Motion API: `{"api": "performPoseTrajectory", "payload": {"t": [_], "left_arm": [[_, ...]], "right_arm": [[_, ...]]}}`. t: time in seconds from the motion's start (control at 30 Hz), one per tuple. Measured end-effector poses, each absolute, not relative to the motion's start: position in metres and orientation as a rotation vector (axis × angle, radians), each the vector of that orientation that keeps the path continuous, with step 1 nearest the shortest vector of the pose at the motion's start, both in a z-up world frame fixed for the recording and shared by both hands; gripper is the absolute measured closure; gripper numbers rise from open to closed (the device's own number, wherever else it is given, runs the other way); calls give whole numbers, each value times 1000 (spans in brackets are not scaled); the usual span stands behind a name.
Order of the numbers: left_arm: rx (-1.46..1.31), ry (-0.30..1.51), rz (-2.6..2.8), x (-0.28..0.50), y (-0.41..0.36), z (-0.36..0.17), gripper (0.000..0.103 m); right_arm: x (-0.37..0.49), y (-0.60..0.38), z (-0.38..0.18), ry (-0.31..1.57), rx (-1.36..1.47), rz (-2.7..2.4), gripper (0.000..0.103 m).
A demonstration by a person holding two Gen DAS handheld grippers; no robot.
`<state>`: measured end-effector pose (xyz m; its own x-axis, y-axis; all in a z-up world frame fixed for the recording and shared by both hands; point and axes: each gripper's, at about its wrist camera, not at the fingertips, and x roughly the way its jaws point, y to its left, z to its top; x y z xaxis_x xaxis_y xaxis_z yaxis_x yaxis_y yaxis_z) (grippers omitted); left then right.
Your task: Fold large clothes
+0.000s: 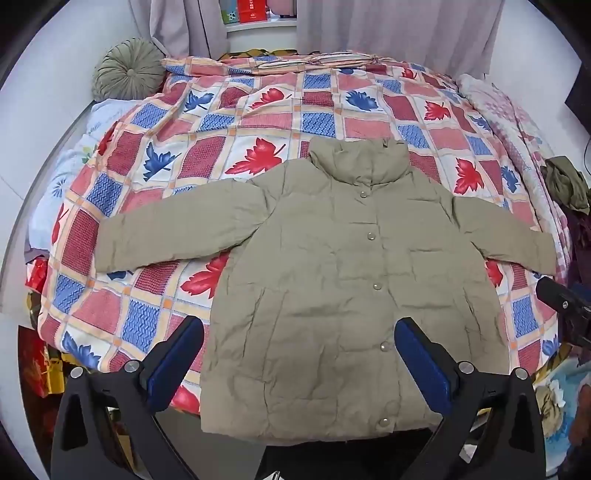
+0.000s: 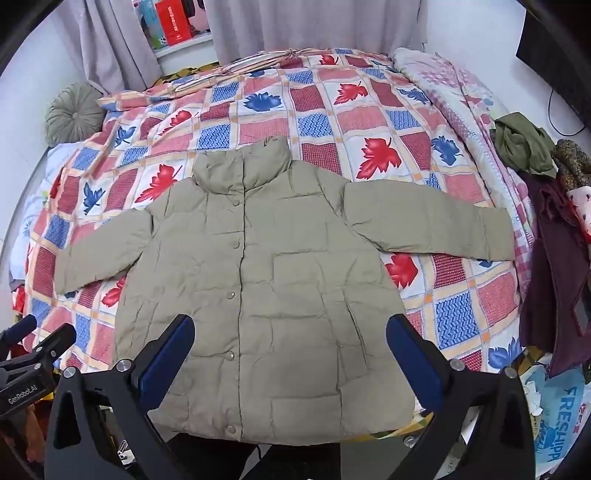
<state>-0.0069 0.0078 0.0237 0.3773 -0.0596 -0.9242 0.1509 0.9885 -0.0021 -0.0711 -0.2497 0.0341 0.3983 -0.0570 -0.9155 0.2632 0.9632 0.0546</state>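
Note:
A khaki puffer jacket [image 1: 332,266] lies flat and face up on the bed, snaps shut, collar pointing away, both sleeves spread out sideways. It also shows in the right wrist view [image 2: 258,280]. My left gripper [image 1: 299,339] is open and empty, hovering above the jacket's hem. My right gripper [image 2: 290,336] is open and empty, also above the hem area. The left gripper's body shows at the lower left of the right wrist view [image 2: 33,354]; the right gripper's body shows at the right edge of the left wrist view [image 1: 565,299].
The bed has a checked leaf-print quilt [image 1: 236,122]. A round green cushion [image 1: 127,70] sits at the far left corner. A pile of other clothes [image 2: 546,206] lies along the bed's right side. Curtains [image 2: 314,26] hang behind the bed.

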Motion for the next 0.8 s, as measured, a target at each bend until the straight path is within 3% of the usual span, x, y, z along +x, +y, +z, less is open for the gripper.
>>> {"api": "performPoseTrajectory", "payload": {"t": [0.8], "left_arm": [[94,1184,-146,-3,5,25,0]], "right_arm": [[-70,-251,35,1145,203,-208,0]]}}
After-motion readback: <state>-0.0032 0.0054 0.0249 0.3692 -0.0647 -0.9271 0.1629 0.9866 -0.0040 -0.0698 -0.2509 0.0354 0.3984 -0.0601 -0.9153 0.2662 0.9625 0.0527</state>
